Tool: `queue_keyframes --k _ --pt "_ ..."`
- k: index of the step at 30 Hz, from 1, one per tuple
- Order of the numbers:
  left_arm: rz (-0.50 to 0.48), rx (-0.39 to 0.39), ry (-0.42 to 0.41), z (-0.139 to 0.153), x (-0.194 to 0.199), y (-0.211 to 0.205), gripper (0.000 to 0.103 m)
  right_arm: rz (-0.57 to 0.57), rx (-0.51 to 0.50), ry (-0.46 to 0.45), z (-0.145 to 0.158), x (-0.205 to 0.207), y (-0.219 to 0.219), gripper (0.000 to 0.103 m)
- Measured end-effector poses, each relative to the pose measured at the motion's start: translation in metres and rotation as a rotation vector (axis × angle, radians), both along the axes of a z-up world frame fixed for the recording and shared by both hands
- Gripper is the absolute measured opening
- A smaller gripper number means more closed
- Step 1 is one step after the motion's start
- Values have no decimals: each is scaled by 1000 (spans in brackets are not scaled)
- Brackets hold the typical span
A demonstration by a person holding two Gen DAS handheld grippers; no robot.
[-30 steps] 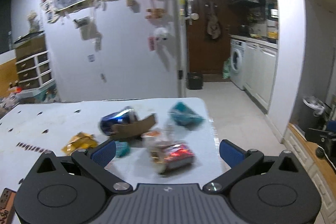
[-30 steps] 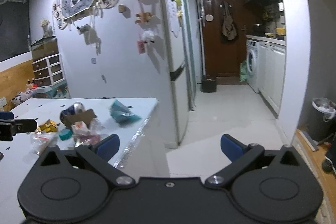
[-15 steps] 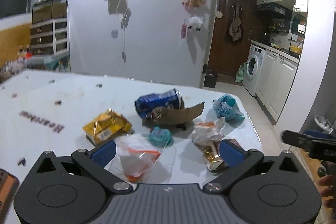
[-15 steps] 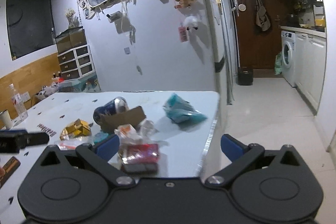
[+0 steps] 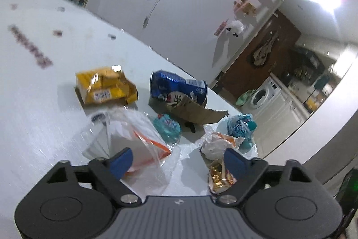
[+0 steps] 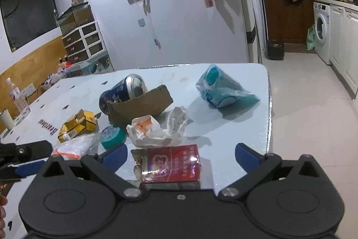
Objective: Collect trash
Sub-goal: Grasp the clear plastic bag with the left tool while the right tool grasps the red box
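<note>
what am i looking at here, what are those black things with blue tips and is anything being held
Each picture comes from a camera mounted on a hand-held two-finger gripper; a person carries one in each hand. The black shapes with blue pads are the left gripper and the right gripper. Both stand open and hold nothing; the left one's jaws have just been closing a little. On the white table lies trash: a blue can, torn cardboard, a yellow box, a clear plastic bag, crumpled paper, a teal packet and a red box.
</note>
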State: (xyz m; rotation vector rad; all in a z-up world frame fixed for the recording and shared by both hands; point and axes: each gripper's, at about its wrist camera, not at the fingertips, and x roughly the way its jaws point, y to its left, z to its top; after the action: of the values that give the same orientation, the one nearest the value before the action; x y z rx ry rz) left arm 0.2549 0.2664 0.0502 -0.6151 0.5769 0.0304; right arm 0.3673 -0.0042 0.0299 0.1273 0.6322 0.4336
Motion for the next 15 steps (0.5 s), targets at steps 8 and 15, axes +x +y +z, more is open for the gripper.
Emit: queue_keyframes --k 8,15 --pt "54 -78 -27 -21 19 3 72 19 0 25 -10 12 10 99" --pt "86 -53 -31 -31 30 3 50 50 -40 49 -21 15 29 98"
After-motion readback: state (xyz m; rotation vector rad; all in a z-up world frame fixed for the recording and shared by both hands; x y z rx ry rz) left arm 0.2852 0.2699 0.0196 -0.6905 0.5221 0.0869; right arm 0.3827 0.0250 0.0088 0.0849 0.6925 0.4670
